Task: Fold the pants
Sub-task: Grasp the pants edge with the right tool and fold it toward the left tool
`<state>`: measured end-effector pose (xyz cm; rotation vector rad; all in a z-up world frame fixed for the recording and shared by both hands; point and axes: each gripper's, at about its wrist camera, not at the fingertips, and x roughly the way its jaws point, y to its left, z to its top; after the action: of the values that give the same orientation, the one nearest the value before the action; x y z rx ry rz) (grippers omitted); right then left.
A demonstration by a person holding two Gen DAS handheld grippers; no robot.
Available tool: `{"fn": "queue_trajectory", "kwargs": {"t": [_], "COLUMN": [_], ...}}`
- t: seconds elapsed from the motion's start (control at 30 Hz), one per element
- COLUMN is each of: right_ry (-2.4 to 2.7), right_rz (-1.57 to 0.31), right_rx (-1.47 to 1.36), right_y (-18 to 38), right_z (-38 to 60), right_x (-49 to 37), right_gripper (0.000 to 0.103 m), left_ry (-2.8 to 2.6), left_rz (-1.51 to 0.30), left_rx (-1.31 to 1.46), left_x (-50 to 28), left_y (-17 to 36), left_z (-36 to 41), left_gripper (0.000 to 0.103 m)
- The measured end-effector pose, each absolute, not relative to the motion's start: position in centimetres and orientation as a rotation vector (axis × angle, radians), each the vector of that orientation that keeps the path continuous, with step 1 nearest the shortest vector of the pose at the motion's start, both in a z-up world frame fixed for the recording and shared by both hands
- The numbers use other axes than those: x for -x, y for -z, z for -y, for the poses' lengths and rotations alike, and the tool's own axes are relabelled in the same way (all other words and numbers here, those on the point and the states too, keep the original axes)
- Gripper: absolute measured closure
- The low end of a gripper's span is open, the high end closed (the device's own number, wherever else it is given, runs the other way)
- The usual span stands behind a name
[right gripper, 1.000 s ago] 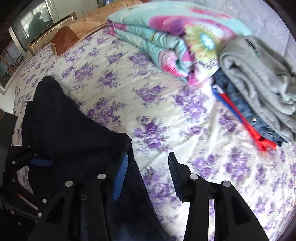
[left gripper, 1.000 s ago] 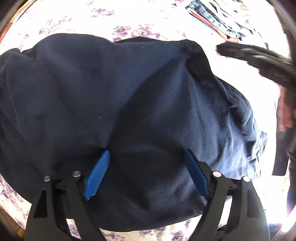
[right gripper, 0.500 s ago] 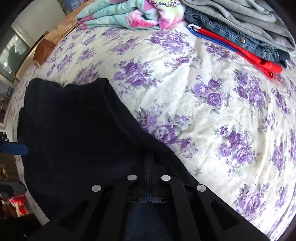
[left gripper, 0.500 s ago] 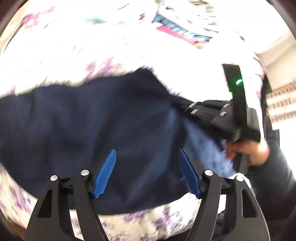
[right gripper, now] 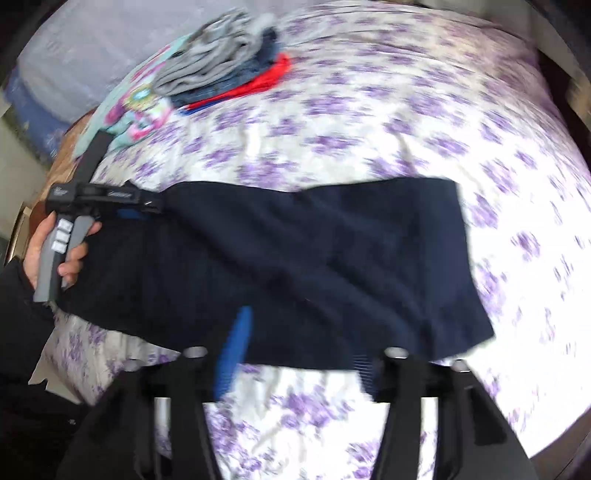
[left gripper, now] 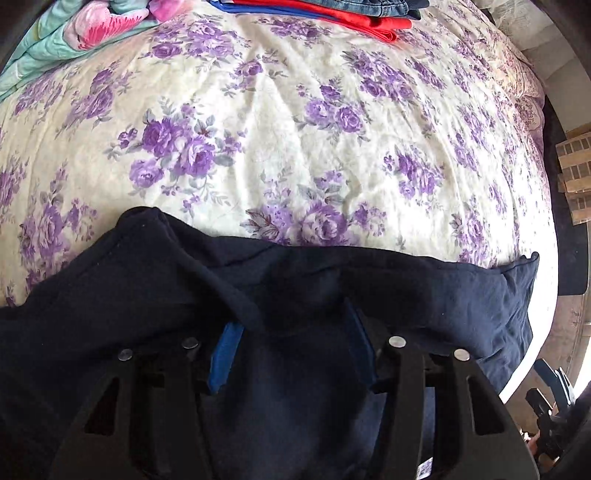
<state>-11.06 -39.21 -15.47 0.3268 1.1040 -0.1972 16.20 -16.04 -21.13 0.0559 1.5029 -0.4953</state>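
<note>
The dark navy pants (right gripper: 295, 266) lie in a folded band across the floral bedsheet (right gripper: 369, 129). In the left wrist view the pants (left gripper: 295, 295) fill the lower half. My left gripper (left gripper: 291, 343) has its jaws apart, with pants fabric lying between and over the blue pads (left gripper: 225, 354). From the right wrist view the left gripper (right gripper: 136, 208) sits at the pants' left end, held by a hand. My right gripper (right gripper: 299, 350) is open at the pants' near edge, holding nothing.
A stack of folded clothes, grey, denim and red (right gripper: 229, 70), lies at the far side of the bed beside a colourful folded blanket (right gripper: 140, 110). The same red garment (left gripper: 351, 18) and blanket (left gripper: 74, 33) show at the top of the left wrist view.
The right gripper was shut on the pants half a second ago and is now open and pulled back. The left gripper has moved to the pants' end, fabric now between its pads.
</note>
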Motion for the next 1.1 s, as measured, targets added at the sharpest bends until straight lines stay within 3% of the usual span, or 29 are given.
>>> {"fn": "queue_trajectory", "kwargs": {"t": [0.3, 0.47, 0.63, 0.67, 0.73, 0.9, 1.1], "right_ry": [0.316, 0.261, 0.238, 0.239, 0.252, 0.3, 0.307], "right_rz": [-0.997, -0.865, -0.751, -0.746, -0.736, -0.85, -0.888], "right_rx": [-0.772, -0.98, -1.154, -1.164, -1.154, -0.927, -0.774], "right_y": [20.4, 23.0, 25.1, 25.0, 24.3, 22.2, 20.4], "right_z": [43.7, 45.4, 48.2, 48.6, 49.2, 47.8, 46.2], "right_x": [17.2, 16.7, 14.6, 14.2, 13.7, 13.2, 12.9], "right_gripper": [0.033, 0.033, 0.031, 0.034, 0.082, 0.084, 0.083], "left_ry": [0.673, 0.729, 0.741, 0.739, 0.729, 0.72, 0.852], "left_rz": [-1.478, -1.576, -1.561, -1.568, -1.573, -1.527, -1.412], "left_rx": [-0.143, -0.275, -0.241, -0.226, -0.22, -0.259, -0.157], "left_x": [-7.7, -1.2, -0.9, -1.0, -1.0, 0.0, -1.2], "left_y": [17.6, 21.5, 21.3, 21.3, 21.1, 18.3, 14.9], "left_z": [19.3, 19.2, 18.8, 18.4, 17.8, 16.9, 23.3], "left_gripper": [0.053, 0.051, 0.048, 0.049, 0.049, 0.052, 0.053]}}
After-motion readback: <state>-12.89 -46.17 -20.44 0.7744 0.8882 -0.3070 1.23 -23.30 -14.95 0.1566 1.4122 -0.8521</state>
